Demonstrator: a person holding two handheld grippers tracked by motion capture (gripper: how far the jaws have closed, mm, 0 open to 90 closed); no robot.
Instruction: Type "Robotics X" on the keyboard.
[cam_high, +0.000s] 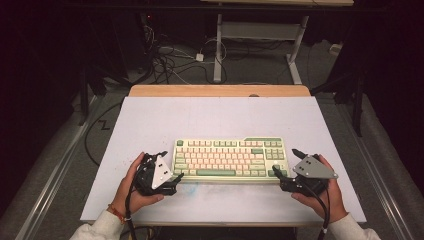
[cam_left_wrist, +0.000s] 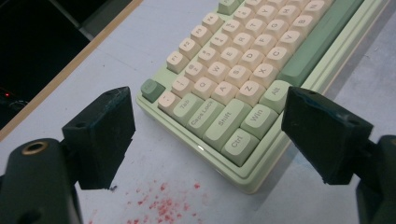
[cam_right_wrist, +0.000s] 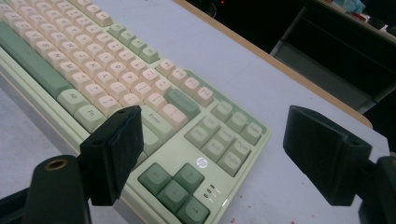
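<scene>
Keyboard (cam_high: 231, 159) sits flat near the front middle of the white table (cam_high: 215, 117), long side facing the person. Left gripper (cam_high: 176, 179) is at its left front corner, jaws spread wide — the Ctrl-key corner lies between them in the left gripper view. Right gripper (cam_high: 280, 174) is at the right front corner, jaws also spread, straddling the arrow-key end. Red specks (cam_left_wrist: 161, 205) on the table by the left corner.

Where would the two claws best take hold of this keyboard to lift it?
Probably at its two short ends, one claw each. The keyboard lies flat and long across the table, too deep for one claw's span. The open left claw already faces the Ctrl corner; the open right claw faces the arrow-key corner. Come in low from the sides and clamp the thin case edge.
</scene>
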